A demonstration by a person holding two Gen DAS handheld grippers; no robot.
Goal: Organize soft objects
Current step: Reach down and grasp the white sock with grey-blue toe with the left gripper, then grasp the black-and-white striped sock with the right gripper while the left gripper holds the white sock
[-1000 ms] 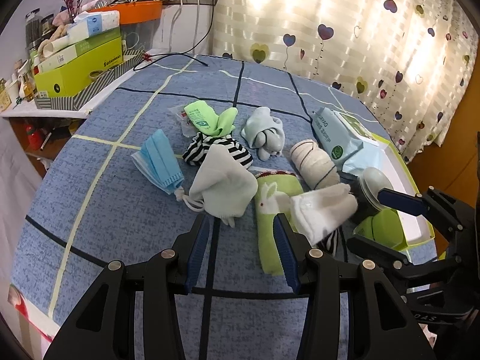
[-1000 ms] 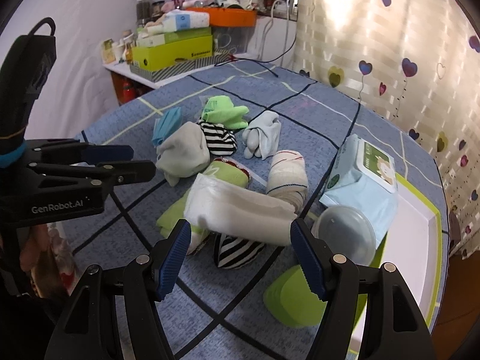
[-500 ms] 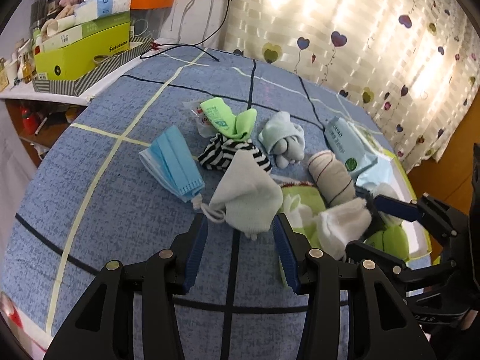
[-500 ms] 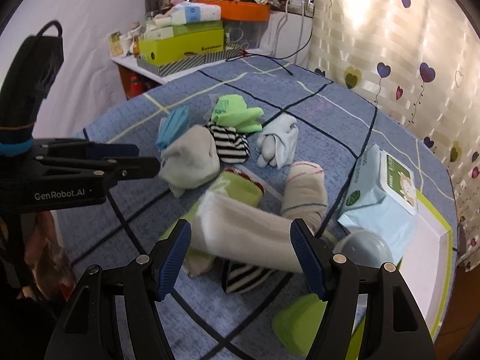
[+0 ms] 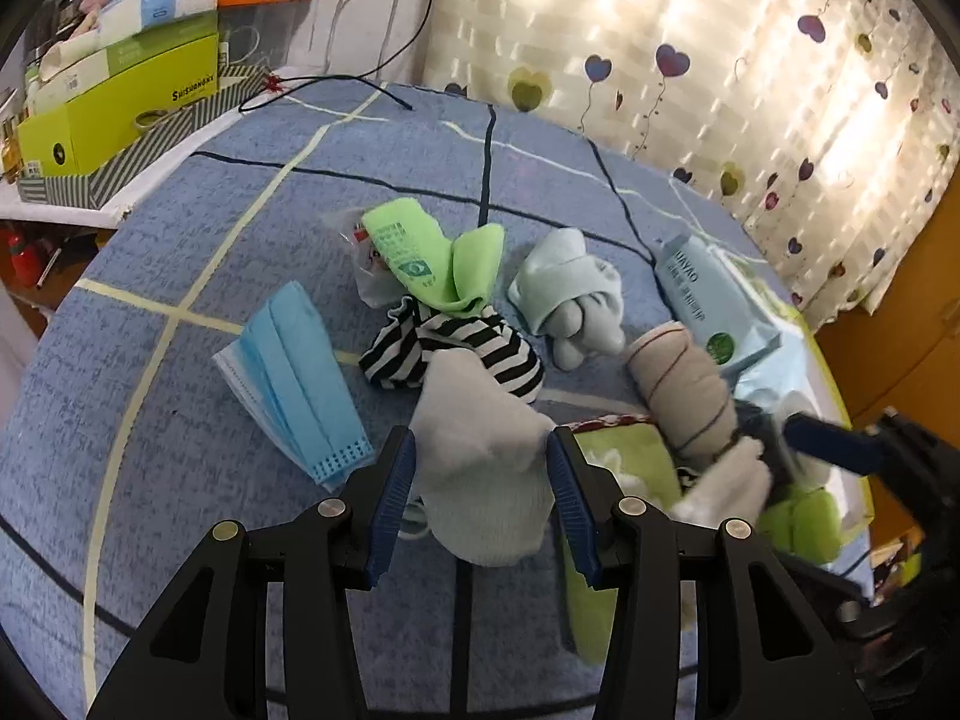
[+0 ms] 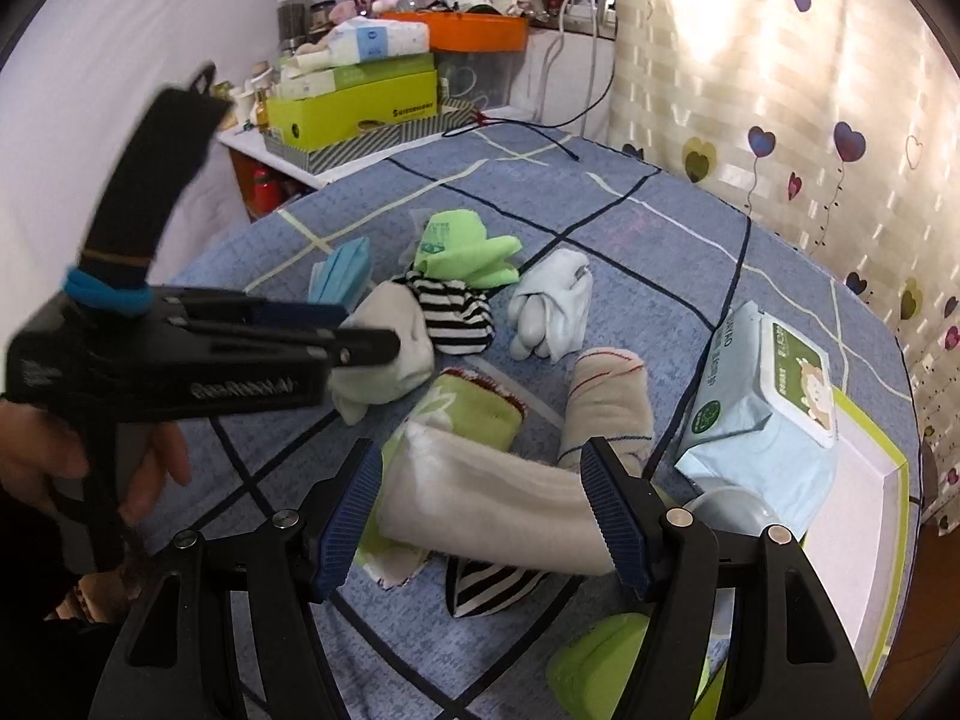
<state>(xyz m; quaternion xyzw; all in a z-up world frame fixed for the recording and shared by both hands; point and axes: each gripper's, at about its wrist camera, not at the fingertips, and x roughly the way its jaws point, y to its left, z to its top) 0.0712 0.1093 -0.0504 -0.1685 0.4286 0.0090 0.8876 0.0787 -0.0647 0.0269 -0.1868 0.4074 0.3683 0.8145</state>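
Presently in hand: the grey sock (image 5: 480, 480) lies on the counter (image 5: 150, 480) between the pads of the left tool (image 5: 480, 441), not yet lifted.
Left tool: spread, pads straddling the sock; no squeeze shows.
Right tool (image 6: 480, 456): pinching a white sock (image 6: 492, 504) pad to pad, held over the pile.
Step judged: early sorting; most soft things lie loose.
Next move: likely close on the grey sock's thick middle, then lift straight up so its loose cord comes free.
Close to the left tool: mask (image 5: 294, 372) just left of the left pad; striped sock (image 5: 456, 348) touching the grey sock ahead; green cloth (image 6: 474, 414) just right.
Beyond the right tool: wipes (image 6: 762, 402) and a tray (image 6: 876, 516) to its right, at the counter's edge.
Open room: bare counter left of and behind the left tool; crowded ahead and right, where the other tool works.
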